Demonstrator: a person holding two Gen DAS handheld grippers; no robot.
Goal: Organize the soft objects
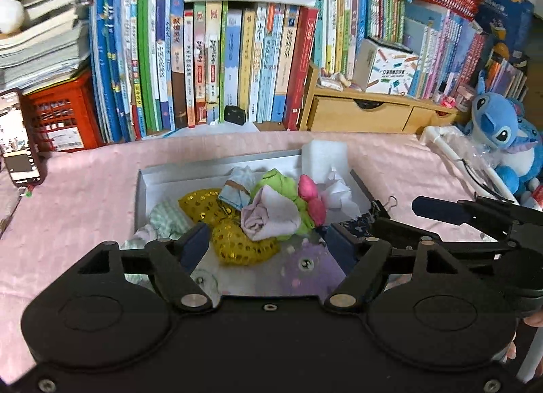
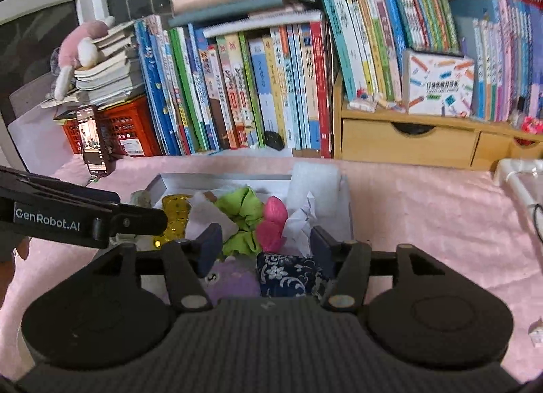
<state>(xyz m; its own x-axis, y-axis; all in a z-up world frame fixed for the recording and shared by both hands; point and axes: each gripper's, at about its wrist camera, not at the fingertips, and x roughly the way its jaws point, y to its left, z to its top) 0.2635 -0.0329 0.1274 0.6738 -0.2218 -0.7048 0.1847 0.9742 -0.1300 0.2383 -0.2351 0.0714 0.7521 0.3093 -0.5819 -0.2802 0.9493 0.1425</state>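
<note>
Nearest to me, my left tongs (image 1: 264, 240) stand released, jaws spread with nothing pressed between the pads; they hang over the near end of the grey box (image 1: 176, 171). My right tongs (image 2: 266, 245) are released too, jaws apart over the same near end, gripping nothing. From the left camera I see the right tongs reaching in from the right; from the right camera the left ones reach in from the left.

Just beyond my fingertips, inside the box, lies a purple plush toy (image 1: 305, 262) at the near edge, with a dark blue floral pouch (image 2: 288, 274) just to its right. To the left sits a yellow sequinned bag (image 1: 237, 243), and further left a pale green checked cloth (image 1: 168, 218). Past these, in the middle of the box, a pale pink rolled cloth (image 1: 271, 213) rests against a bright green cloth (image 1: 276, 184), and a hot pink soft piece (image 1: 314, 198) lies touching the green one on its right. Crumpled white paper (image 1: 337, 191) fills the far right part of the box, and a white foam block (image 1: 325, 152) stands at its far right corner.

The box sits on a pink tablecloth (image 1: 85, 196). On the far left a phone (image 1: 18, 140) stands propped before a red crate (image 1: 64, 118). At the far edge runs a row of upright books (image 1: 217, 64), with a wooden drawer unit (image 1: 359, 115) to their right, and a blue plush toy (image 1: 502, 132) at the far right
</note>
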